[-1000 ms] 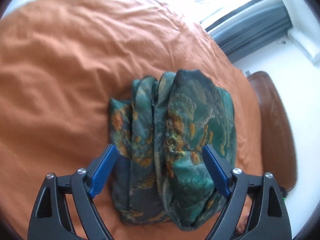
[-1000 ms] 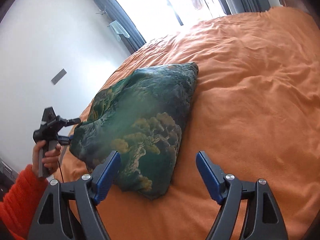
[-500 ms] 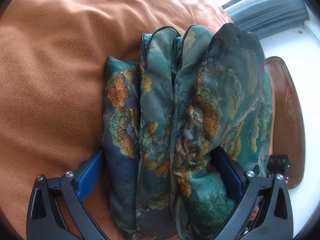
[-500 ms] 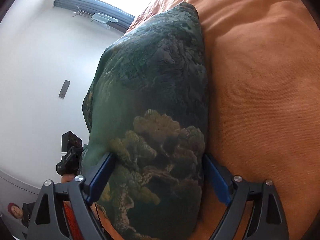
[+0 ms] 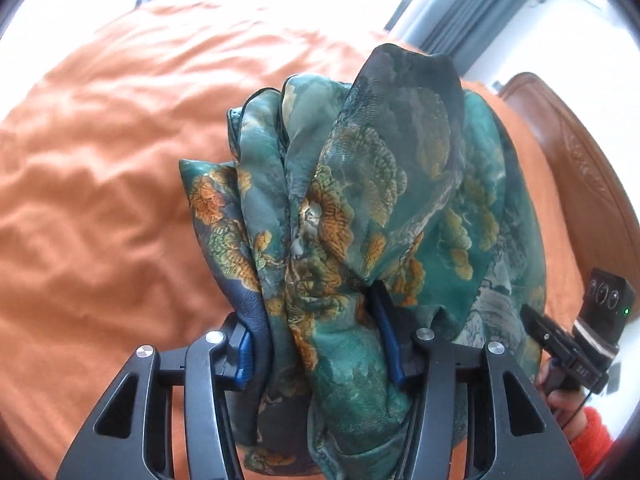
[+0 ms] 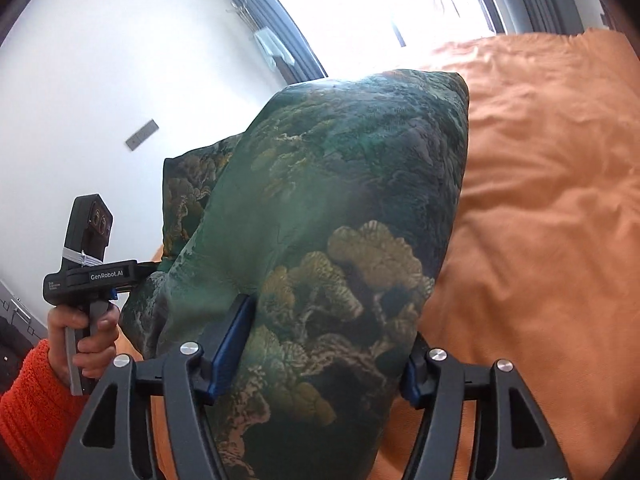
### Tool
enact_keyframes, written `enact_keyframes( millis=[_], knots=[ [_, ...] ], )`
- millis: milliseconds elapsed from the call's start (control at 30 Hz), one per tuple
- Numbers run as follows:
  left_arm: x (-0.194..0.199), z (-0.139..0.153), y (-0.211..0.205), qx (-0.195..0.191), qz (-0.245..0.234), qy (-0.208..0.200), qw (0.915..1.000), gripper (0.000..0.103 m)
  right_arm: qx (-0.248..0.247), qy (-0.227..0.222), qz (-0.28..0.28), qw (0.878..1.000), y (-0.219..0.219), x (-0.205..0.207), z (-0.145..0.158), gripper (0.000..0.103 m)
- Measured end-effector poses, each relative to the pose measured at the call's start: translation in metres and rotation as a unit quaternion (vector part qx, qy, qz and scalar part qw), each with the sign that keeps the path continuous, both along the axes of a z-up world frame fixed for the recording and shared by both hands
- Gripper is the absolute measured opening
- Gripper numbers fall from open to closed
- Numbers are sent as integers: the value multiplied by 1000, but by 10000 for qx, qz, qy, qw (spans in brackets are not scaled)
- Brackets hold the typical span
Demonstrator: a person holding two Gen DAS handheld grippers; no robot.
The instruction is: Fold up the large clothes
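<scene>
Green patterned garment (image 5: 360,208), folded, clamped by left gripper (image 5: 316,352) and right gripper (image 6: 316,356); layered edges show only in left view; orange bedspread (image 6: 540,208) lies bare at right.

A home bedroom: a bed (image 5: 120,184) under a rumpled orange cover; a brown leather headboard (image 5: 580,184); grey curtains (image 5: 472,4) beside a bright window (image 6: 380,0).

Readable in the right wrist view: "GenRobot.AI", white letters on a black strip along the side of the left gripper (image 6: 132,276), above the handle. To its left, a smaller white label of several lines, too small to read. In the left wrist view, faint marking on the right gripper (image 5: 560,344) body, perhaps "D4", not legible with certainty.
</scene>
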State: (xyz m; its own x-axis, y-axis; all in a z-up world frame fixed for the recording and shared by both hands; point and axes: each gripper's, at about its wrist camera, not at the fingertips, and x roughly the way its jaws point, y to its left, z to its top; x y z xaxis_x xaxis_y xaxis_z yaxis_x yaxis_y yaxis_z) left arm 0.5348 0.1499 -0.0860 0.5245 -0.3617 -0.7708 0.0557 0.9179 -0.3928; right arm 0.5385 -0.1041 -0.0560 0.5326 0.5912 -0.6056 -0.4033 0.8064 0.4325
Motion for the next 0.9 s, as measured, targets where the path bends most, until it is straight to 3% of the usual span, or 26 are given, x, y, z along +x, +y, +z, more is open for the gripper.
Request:
enact_keyframes(
  millis=[100, 233, 333, 433, 500, 567, 633, 700, 767, 867, 900],
  knots=[
    [14, 15, -20, -48, -126, -240, 9996, 51, -62, -256, -89, 9996, -8, -10, 15, 64],
    [54, 12, -55, -132, -205, -331, 9992, 52, -92, -289, -274, 9992, -17, -6, 18, 64],
    [86, -15, -72, -156, -144, -134, 9997, 60, 35, 149, -459, 9988, -15, 7, 1, 65],
    [101, -58, -73, -39, 17, 385, 9993, 69, 152, 1049, -830, 9909, -39, 37, -42, 77],
    [91, -60, -71, -74, 86, 126, 9999, 75, 400, 1389, -1035, 9841, -54, 35, -65, 82],
    [68, -42, -72, 184, 95, -345, 9992, 80, 670, 1147, -1099, 9850, -65, 17, -61, 82],
    [35, -19, -78, 785, 91, -967, 9922, 94, 577, 846, -1086, 9888, -72, -3, -49, 82],
    [-3, 3, -90, 1374, 76, -1573, 9779, 102, 106, 357, -1066, 9936, -73, -30, -30, 82],
    [-33, 13, -103, 1859, 23, -1942, 9632, 102, -470, -192, -1143, 9922, -68, -62, -12, 85],
    [-49, 28, -111, 2413, 137, -2216, 9447, 102, -1282, -902, -1421, 9774, -56, -116, 13, 101],
    [-60, 30, -118, 2524, 257, -2261, 9405, 103, -1467, -1068, -1495, 9720, -55, -129, 21, 101]
  ],
)
